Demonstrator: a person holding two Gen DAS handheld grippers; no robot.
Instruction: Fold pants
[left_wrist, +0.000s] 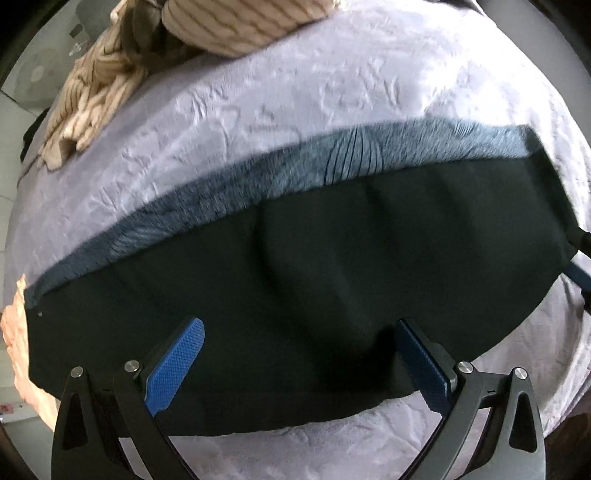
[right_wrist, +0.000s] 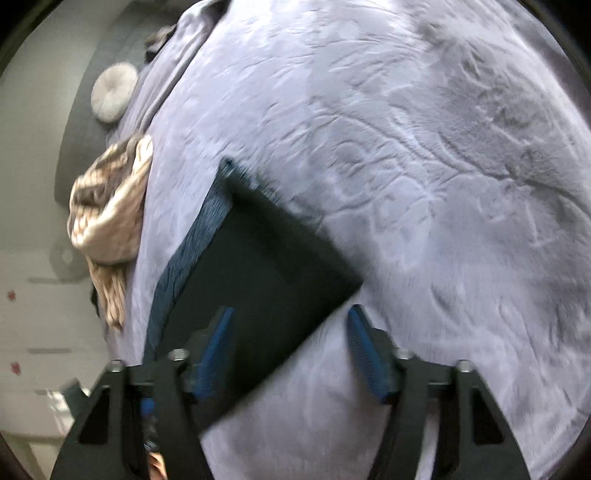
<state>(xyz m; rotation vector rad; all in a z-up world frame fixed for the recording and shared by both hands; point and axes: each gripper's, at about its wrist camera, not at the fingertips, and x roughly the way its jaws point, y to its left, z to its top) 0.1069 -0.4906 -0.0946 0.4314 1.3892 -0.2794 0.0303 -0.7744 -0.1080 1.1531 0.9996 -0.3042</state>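
Observation:
Dark pants (left_wrist: 314, 273) lie folded flat on a lavender bedspread (left_wrist: 295, 96), with a blue fuzzy lining strip (left_wrist: 332, 162) showing along their far edge. My left gripper (left_wrist: 301, 332) is open just above the pants' near edge, holding nothing. In the right wrist view the pants (right_wrist: 255, 266) lie at centre left on the bedspread (right_wrist: 424, 166). My right gripper (right_wrist: 291, 326) is open over the pants' near corner, holding nothing. The right gripper's blue tip (left_wrist: 578, 273) peeks in at the left wrist view's right edge.
A beige striped garment pile (left_wrist: 122, 70) sits at the far left of the bed, also shown in the right wrist view (right_wrist: 110, 221). A round white cushion (right_wrist: 112, 92) lies by the grey headboard. A pink item (left_wrist: 18, 343) is at the bed's left edge.

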